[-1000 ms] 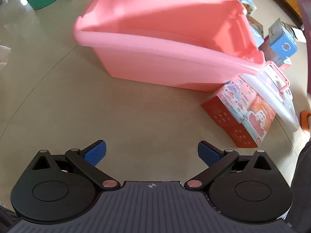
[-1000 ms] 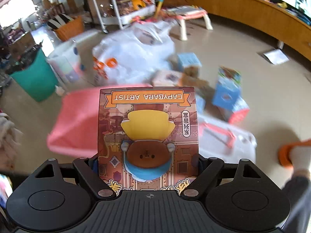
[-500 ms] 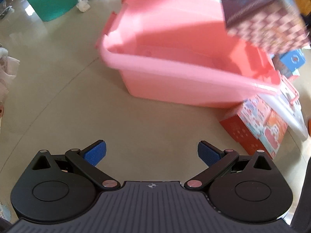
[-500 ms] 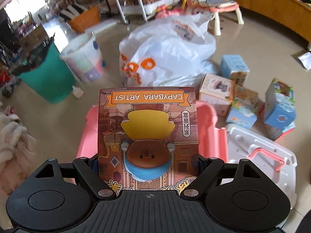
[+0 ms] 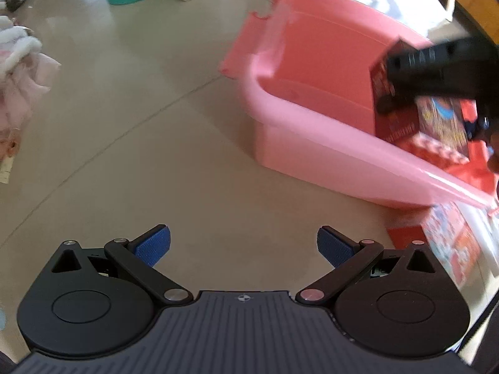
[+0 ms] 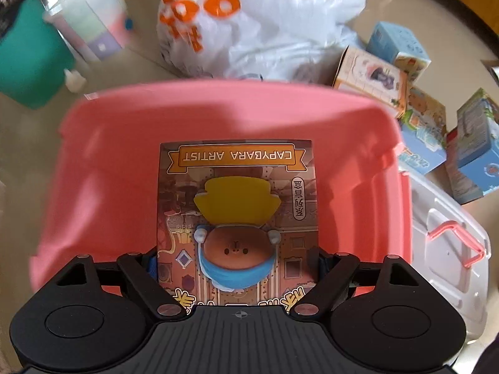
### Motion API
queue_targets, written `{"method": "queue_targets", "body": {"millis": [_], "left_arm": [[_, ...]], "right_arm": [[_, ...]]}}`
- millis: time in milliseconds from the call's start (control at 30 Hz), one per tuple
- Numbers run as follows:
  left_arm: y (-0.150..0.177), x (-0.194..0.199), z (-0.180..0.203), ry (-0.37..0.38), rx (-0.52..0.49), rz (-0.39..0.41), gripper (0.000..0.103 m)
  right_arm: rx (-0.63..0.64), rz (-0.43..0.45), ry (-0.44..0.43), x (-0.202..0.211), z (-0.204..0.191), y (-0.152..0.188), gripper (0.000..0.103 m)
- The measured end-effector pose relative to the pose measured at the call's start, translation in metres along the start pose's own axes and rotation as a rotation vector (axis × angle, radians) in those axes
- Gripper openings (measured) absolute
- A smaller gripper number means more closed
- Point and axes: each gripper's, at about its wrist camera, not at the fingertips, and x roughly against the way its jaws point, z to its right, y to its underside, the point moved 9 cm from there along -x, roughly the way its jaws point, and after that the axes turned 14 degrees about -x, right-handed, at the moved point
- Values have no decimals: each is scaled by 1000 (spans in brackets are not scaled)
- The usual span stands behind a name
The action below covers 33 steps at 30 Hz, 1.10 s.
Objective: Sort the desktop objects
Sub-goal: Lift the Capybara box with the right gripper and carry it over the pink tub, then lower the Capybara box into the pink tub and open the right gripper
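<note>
Right wrist view: the right gripper (image 6: 238, 261) clamps a Capybara Artist box (image 6: 237, 205) above the open pink bin (image 6: 103, 193). The left gripper (image 5: 243, 246) hangs open and empty over the tiled floor (image 5: 131, 131). Released off-centre, the box could clip the rim and tumble out. More boxes (image 6: 405, 99), a white bag (image 6: 265, 25) and a clear lid (image 6: 443, 249) crowd the floor.
</note>
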Motion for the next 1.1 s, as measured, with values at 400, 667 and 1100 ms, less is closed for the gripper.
{"method": "queue_targets", "body": {"millis": [400,667,1100], "left_arm": [[-2,-22,4,-49,-58,-62,103],[-4,-21,0,-66,-66,-53,103],[-11,-8,9,-90,-112,-49,103]], "right_arm": [[-8,-128,95,-59,5,4,81],[31,-240,161,-76,3,13,81],[75,-273,152,-72,0,29,84]]}}
